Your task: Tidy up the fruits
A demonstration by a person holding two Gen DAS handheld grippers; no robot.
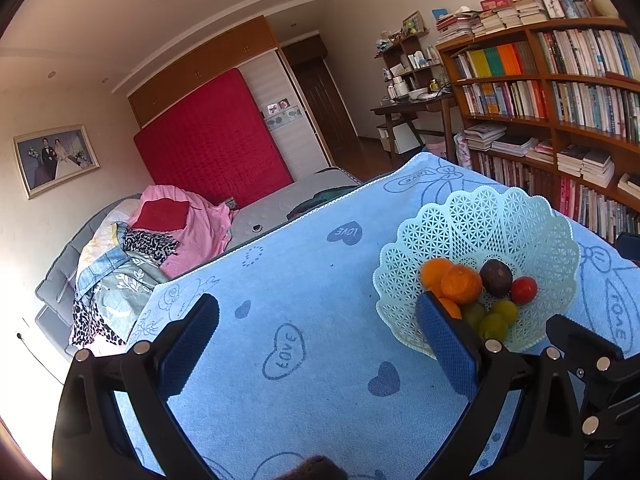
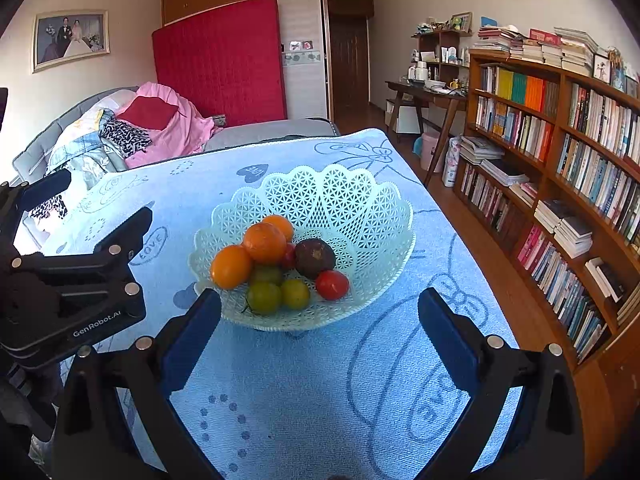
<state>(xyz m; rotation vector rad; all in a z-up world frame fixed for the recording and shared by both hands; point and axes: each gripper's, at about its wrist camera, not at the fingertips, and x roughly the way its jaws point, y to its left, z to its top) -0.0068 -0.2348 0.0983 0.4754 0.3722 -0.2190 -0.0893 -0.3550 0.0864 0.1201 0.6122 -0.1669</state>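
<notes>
Both the left gripper [image 1: 318, 334] and right gripper [image 2: 320, 326] hover spread wide and empty above the blue-clothed tabletop [image 2: 304, 400], the fruit basket [image 2: 360, 200] just ahead of the right one, toward the table's far right corner.

We see that our left claw [image 1: 316, 344] and right claw [image 2: 320, 336] share one build: black angular plastic arms, silver round screw heads, and blue textured pads [image 2: 188, 344] lining the fingers. White "GenRobot.AI" lettering marks the left one's body.

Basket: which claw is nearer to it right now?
Right. The right claw sits open just before the basket; the left claw hangs open beside it, offset left.
</notes>
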